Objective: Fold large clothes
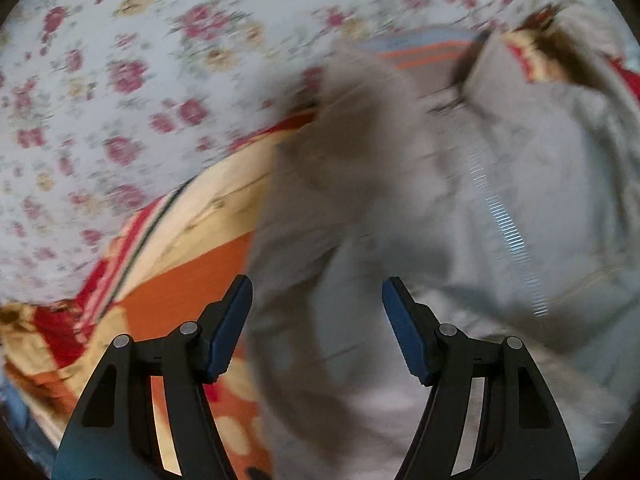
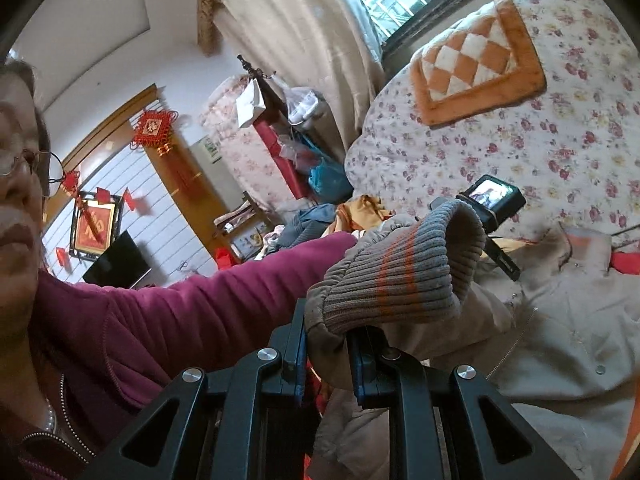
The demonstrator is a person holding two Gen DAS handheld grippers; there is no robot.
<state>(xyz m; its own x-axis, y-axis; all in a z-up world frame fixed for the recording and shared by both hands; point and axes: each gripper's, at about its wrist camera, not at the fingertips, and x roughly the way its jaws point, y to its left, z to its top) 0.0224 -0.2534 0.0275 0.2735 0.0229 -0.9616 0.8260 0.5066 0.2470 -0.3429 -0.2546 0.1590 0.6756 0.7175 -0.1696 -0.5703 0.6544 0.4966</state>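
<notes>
A large beige-grey jacket (image 1: 400,200) with a silver zipper (image 1: 504,232) lies crumpled on the bed, blurred in the left wrist view. My left gripper (image 1: 317,296) points down over it, open, with nothing between its blue pads. In the right wrist view my right gripper (image 2: 326,344) is shut on the jacket sleeve just below its ribbed grey cuff (image 2: 404,264) with orange stripes, lifted off the bed. The jacket's body (image 2: 560,340) spreads out to the right. A ribbed striped band (image 1: 424,50) shows at the jacket's far edge.
A floral bedsheet (image 1: 120,80) covers the bed, with an orange, red and cream blanket (image 1: 180,272) under the jacket. An orange checked cushion (image 2: 480,64) lies further up the bed. A person's magenta sleeve (image 2: 200,308) reaches across to the other gripper's camera unit (image 2: 496,198). Cluttered furniture stands beyond.
</notes>
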